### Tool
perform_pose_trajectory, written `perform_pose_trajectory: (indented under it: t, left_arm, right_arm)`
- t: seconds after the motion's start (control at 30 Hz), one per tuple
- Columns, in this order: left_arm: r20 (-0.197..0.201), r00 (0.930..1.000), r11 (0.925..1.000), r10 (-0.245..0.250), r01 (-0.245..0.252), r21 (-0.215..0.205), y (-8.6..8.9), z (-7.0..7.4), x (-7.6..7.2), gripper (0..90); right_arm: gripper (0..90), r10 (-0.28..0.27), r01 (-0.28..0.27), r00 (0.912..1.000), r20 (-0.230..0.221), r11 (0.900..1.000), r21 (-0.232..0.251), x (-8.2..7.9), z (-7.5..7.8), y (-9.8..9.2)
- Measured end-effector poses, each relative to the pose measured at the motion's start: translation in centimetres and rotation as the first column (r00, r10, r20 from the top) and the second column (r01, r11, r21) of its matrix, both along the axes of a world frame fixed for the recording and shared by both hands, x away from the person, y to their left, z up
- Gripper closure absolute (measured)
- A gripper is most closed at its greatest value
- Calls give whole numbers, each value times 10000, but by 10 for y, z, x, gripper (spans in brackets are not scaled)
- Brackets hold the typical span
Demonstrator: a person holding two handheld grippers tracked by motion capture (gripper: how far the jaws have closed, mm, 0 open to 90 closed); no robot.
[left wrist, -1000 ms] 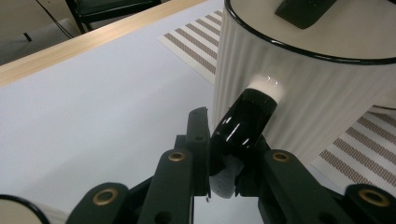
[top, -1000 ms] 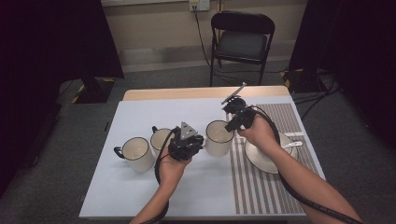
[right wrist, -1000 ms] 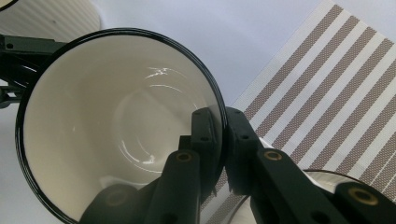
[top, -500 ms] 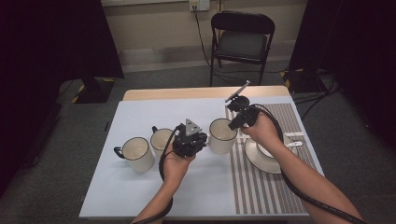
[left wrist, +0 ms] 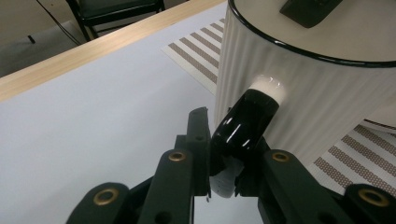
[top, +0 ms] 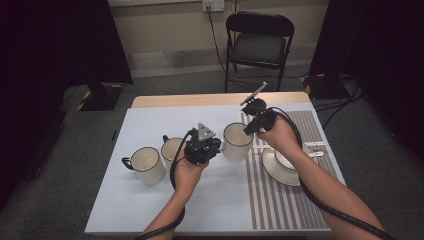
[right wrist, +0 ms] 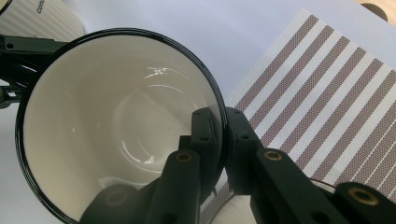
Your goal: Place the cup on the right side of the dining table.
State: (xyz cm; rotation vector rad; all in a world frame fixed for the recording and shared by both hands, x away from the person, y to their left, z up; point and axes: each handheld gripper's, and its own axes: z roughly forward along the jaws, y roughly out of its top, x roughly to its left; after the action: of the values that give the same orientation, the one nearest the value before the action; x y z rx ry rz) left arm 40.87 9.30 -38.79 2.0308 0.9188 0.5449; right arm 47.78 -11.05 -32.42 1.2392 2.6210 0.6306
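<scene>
A white ribbed mug [top: 236, 141] with a black rim stands at the left edge of the striped placemat [top: 280, 200]. My left gripper [top: 218, 145] is shut on the mug's black handle [left wrist: 250, 123], with the jaws [left wrist: 224, 154] pinching it from both sides. My right gripper [top: 246, 131] comes in from the far right side and is shut on the mug's rim [right wrist: 218, 135], one jaw inside the cup and one outside. The mug [right wrist: 116, 121] is empty inside.
Two more white mugs [top: 148, 164] [top: 172, 149] stand to the left on the white mat. A saucer [top: 280, 167] with a small cup and a spoon [top: 312, 154] sit on the placemat under my right forearm. A black chair [top: 260, 45] stands beyond the table.
</scene>
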Motion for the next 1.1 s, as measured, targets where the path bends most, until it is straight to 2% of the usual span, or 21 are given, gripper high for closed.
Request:
perform_pose_trajectory:
  t: [0.27, 0.37, 1.1]
  left_arm:
    - [-130, 9999, 10000, 38, -37, 92, 0, 0, 6, 799]
    - [-89, 9999, 10000, 77, -77, -10, 0, -1, 8, 800]
    - [-96, 9998, 9998, 178, -179, -45, -4, 3, 25, 800]
  right_arm:
    - [838, -16, 16, 10000, 1, 9999, -103, 7, 0, 3]
    - [838, -38, 38, 10000, 7, 9999, -131, 9, 0, 3]
    - [837, -136, 137, 9999, 59, 9997, -203, 24, 5, 1]
